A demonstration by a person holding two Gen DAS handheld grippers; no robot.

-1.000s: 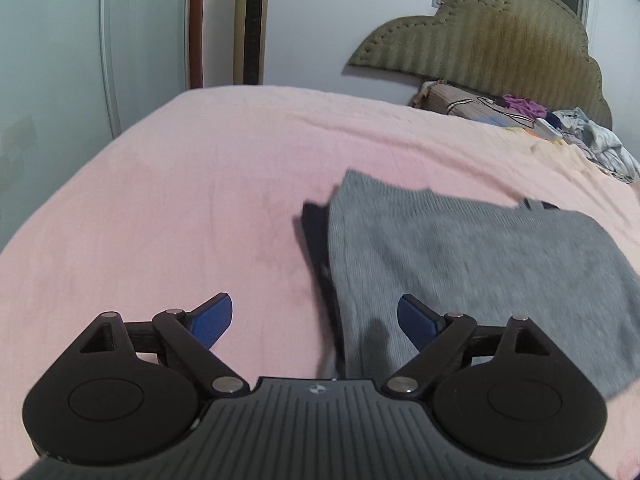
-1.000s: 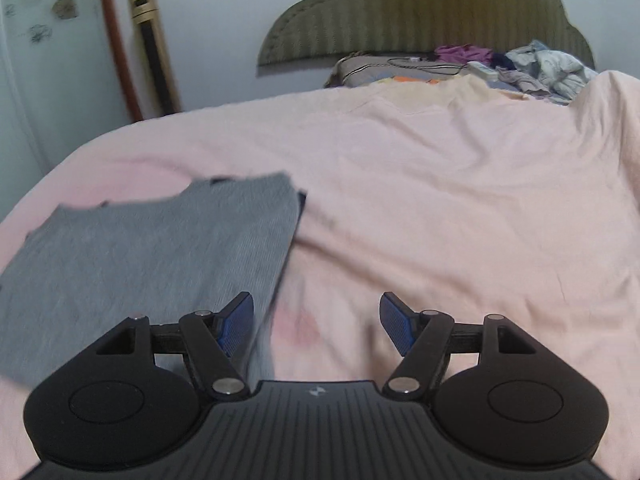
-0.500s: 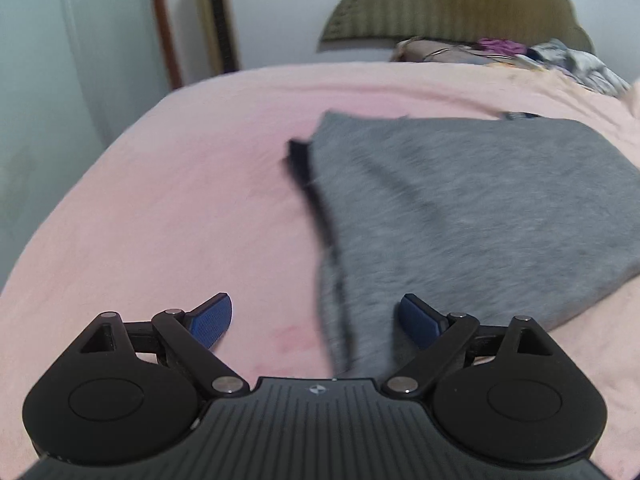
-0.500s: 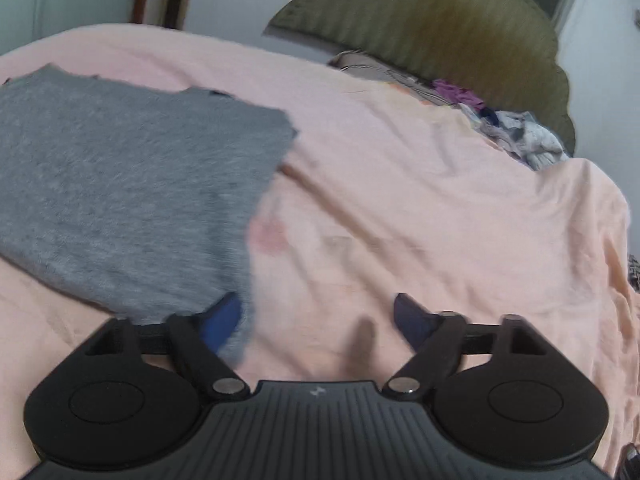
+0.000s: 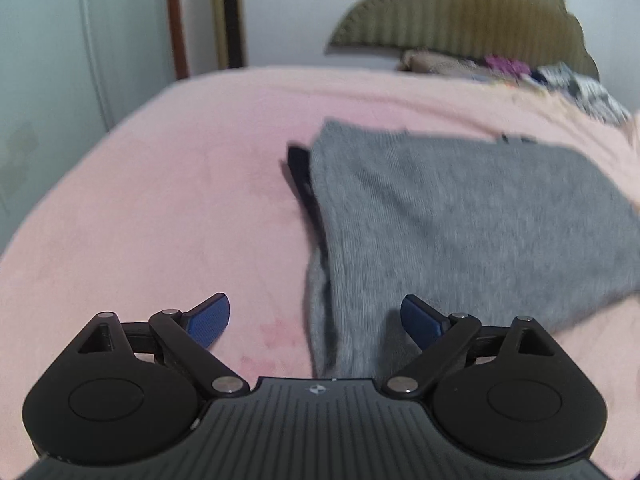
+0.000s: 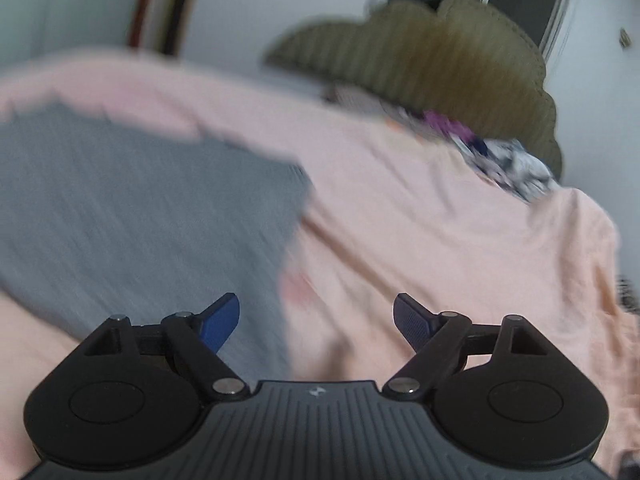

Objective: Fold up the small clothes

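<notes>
A grey knit garment [image 5: 460, 220] lies folded flat on the pink bedsheet [image 5: 160, 200], with a dark layer [image 5: 298, 172] peeking out under its left edge. My left gripper [image 5: 316, 312] hovers open at the garment's near left corner, and that corner's edge runs between the blue fingertips [image 5: 216, 312]. In the right wrist view, which is blurred, the grey garment [image 6: 140, 208] fills the left side. My right gripper [image 6: 316, 312] is open over its near right edge, with the left pad above the cloth and the right pad above bare sheet.
An olive scalloped headboard [image 5: 460, 12] stands at the far end of the bed. A heap of mixed clothes [image 6: 508, 168] lies below it at the right. A tall gold unit [image 5: 230, 12] and a pale wall are far left. The bed's left edge [image 5: 52, 176] drops away.
The right gripper's jaws have widened. It rolled and shifted so the garment's right edge now lies between its fingers. The left gripper crept a little closer to the garment's left corner.
</notes>
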